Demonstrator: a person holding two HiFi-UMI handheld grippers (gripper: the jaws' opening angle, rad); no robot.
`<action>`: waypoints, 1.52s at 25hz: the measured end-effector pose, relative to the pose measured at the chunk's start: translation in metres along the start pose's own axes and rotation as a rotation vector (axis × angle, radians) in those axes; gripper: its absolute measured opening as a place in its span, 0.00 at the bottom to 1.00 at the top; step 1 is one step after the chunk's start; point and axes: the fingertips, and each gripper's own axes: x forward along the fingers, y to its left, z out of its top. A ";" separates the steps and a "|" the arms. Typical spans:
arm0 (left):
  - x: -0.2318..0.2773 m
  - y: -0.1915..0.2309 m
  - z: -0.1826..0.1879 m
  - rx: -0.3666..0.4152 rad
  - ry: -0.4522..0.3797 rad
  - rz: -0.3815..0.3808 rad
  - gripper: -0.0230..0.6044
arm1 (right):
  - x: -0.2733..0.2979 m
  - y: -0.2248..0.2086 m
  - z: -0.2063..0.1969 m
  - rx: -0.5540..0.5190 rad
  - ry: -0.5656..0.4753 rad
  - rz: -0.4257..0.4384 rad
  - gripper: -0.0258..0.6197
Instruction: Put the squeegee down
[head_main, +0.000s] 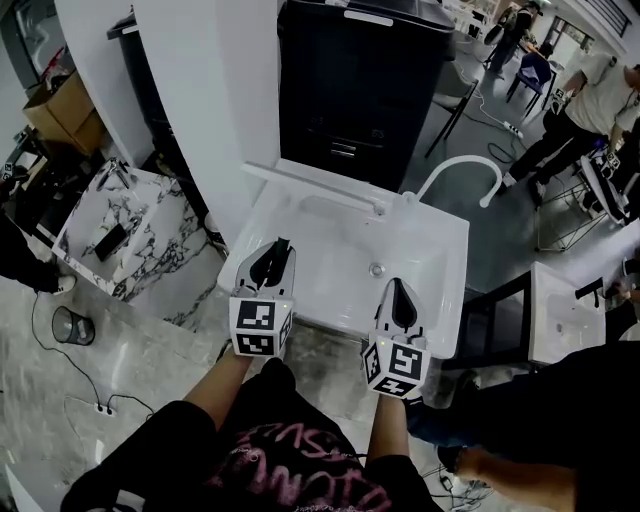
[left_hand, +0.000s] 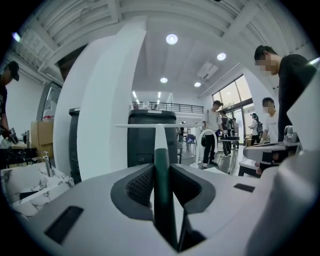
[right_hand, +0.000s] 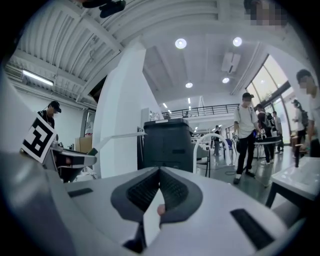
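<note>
The squeegee (left_hand: 162, 190) is clamped in the left gripper (left_hand: 161, 167). Both jaws are pressed against its dark green handle, and a white neck runs up from the handle to a long white crossbar blade. In the head view the blade (head_main: 310, 187) lies across the back part of the white sink (head_main: 445, 255), held over the basin ahead of the left gripper (head_main: 280, 250). I cannot tell whether it touches the sink.

The right gripper (head_main: 398, 290) sits beside the left one over the sink's near right part. In its own view the right gripper (right_hand: 159, 171) has its jaws meeting at the tips. A pale sliver shows low behind them, and I cannot identify it.

An arched white faucet (head_main: 462, 168) rises at the sink's far right corner. A black cabinet (head_main: 360, 80) stands just behind the sink. A marble-patterned counter (head_main: 135, 235) stands to the sink's left.
</note>
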 end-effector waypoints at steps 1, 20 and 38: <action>0.006 0.003 -0.001 -0.004 0.004 -0.002 0.19 | 0.007 0.000 -0.001 0.001 0.005 -0.002 0.07; 0.106 0.061 0.001 -0.023 0.048 -0.076 0.19 | 0.118 0.026 0.004 -0.002 0.049 -0.051 0.07; 0.152 0.071 0.002 -0.023 0.052 -0.174 0.19 | 0.165 0.036 0.007 -0.006 0.050 -0.114 0.07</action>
